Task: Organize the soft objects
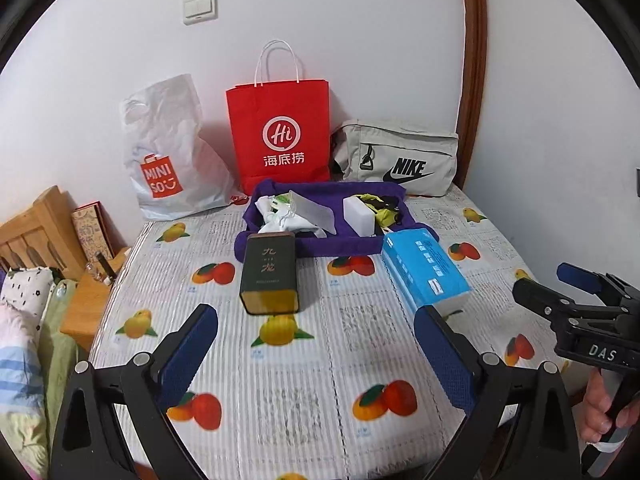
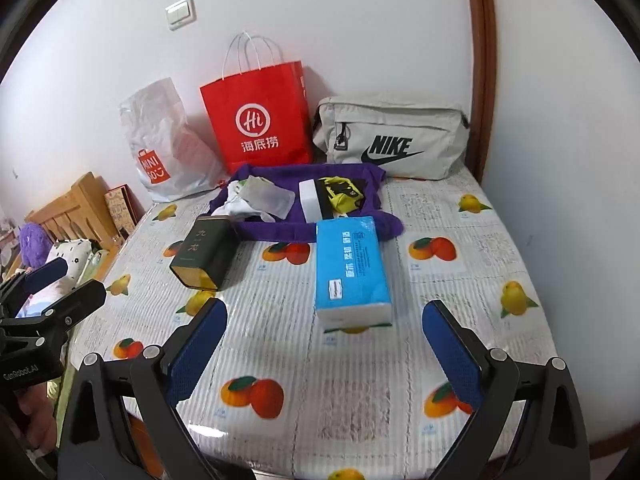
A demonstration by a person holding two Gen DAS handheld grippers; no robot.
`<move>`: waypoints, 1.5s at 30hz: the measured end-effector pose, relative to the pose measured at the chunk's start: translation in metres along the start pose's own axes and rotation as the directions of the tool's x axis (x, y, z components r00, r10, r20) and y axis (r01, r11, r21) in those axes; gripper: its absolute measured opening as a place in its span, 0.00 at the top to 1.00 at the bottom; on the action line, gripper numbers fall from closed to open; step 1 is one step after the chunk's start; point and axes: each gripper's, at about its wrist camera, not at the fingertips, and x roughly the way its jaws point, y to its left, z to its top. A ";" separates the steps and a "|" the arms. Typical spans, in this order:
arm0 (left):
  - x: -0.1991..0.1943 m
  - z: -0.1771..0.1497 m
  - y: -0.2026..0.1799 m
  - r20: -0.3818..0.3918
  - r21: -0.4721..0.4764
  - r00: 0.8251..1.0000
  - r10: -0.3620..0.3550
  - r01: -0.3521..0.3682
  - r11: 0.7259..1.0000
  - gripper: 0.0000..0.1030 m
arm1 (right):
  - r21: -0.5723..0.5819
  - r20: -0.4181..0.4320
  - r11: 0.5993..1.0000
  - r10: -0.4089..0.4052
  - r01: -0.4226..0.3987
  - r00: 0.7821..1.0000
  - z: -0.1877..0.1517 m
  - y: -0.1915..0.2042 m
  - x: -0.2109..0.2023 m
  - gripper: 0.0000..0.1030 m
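Against wall, Nike pouch point(image 2: 390, 140), Miniso bag point(image 2: 160, 148)

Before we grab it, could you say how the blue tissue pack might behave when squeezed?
The blue tissue pack looks film-wrapped, so probably soft, light and slightly slippery. Lying flat on the fruit-print tablecloth, it should slide rather than roll or tip.

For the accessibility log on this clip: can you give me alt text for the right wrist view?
The open right gripper hovers over a fruit-print table cover, empty, facing a blue tissue pack. A dark tea tin lies to the left, a purple cloth tray of small items behind, and three bags stand against the wall. The left gripper shows at the left edge.
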 end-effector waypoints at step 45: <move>-0.021 -0.026 0.004 -0.005 -0.045 0.999 0.039 -0.039 0.998 0.04 | -0.051 0.027 0.999 -0.012 0.014 1.000 -0.027 0.011 -0.038 0.06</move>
